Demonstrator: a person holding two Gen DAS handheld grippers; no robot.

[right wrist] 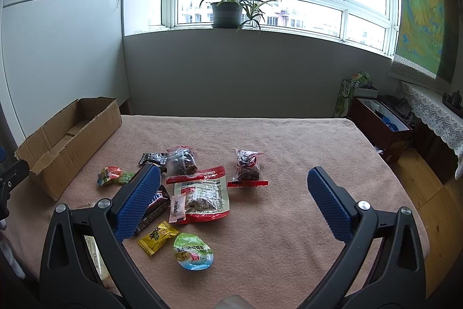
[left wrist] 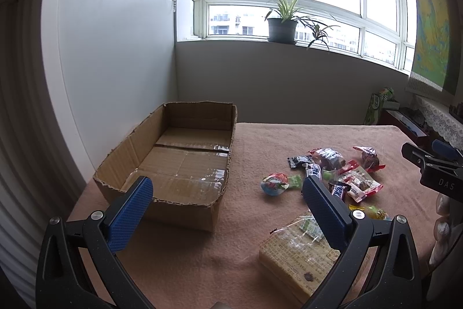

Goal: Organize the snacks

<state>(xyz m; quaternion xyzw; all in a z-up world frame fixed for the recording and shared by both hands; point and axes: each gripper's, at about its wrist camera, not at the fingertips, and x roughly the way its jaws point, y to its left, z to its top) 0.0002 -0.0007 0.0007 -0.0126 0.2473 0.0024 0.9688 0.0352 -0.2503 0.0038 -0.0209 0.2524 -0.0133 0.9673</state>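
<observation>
An open, empty cardboard box [left wrist: 185, 155] sits at the table's left; it also shows in the right wrist view [right wrist: 69, 141]. Several snack packets lie in a loose pile right of it: a red-edged clear pack [right wrist: 204, 194], a dark bar [right wrist: 153, 207], a yellow candy [right wrist: 157, 236], a jelly cup [right wrist: 193, 254], a brown bagged snack [right wrist: 247, 167]. A large wrapped cracker pack [left wrist: 301, 254] lies nearest me. My left gripper [left wrist: 228, 190] is open and empty above the table between box and pile. My right gripper [right wrist: 234, 178] is open and empty above the pile.
The table is covered by a pink cloth [right wrist: 289, 149]. A potted plant [right wrist: 227, 10] stands on the windowsill. A dark red box [right wrist: 382, 123] and a lace-covered shelf [right wrist: 434, 112] stand to the right. The right gripper's body [left wrist: 434, 167] shows at the left view's right edge.
</observation>
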